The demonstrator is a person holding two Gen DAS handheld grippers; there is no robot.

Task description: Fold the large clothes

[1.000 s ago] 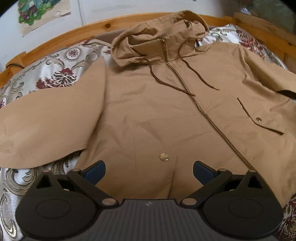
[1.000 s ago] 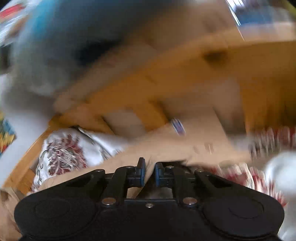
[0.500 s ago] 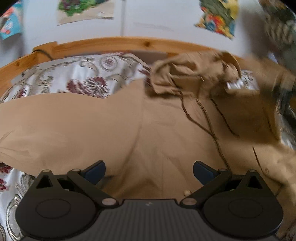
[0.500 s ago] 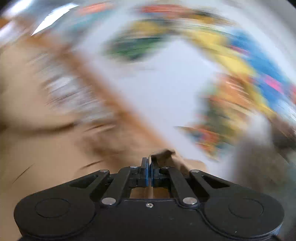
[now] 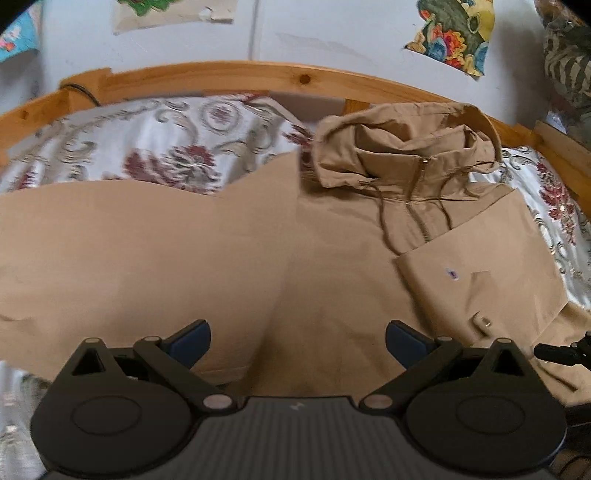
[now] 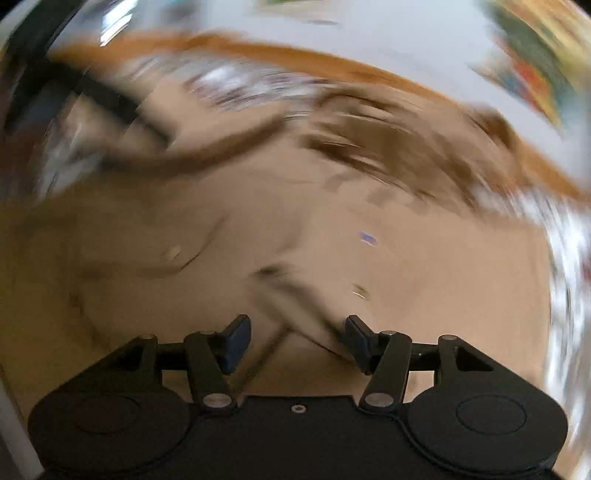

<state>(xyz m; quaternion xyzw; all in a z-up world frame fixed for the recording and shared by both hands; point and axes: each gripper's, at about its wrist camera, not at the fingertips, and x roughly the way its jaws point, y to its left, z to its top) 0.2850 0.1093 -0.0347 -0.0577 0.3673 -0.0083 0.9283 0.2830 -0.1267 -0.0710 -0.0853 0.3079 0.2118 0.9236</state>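
A tan hooded jacket (image 5: 229, 251) lies front up on the bed, hood (image 5: 406, 147) at the far side. Its right sleeve (image 5: 480, 273) lies folded across the chest; the other sleeve (image 5: 92, 240) stretches out to the left. My left gripper (image 5: 297, 341) is open and empty just above the jacket's lower front. My right gripper (image 6: 295, 341) is open and empty over the folded sleeve (image 6: 424, 258); that view is blurred by motion. Part of the right gripper (image 5: 565, 352) shows at the left wrist view's right edge.
The bed has a floral cover (image 5: 159, 147) and a wooden frame (image 5: 258, 75) along the far side and right. A white wall with paper pictures (image 5: 450, 33) stands behind it. Patterned cloth (image 5: 569, 62) hangs at the far right.
My right gripper carried the right sleeve across the jacket's front, then opened and let it go. My left gripper stayed open, its view shifting left.
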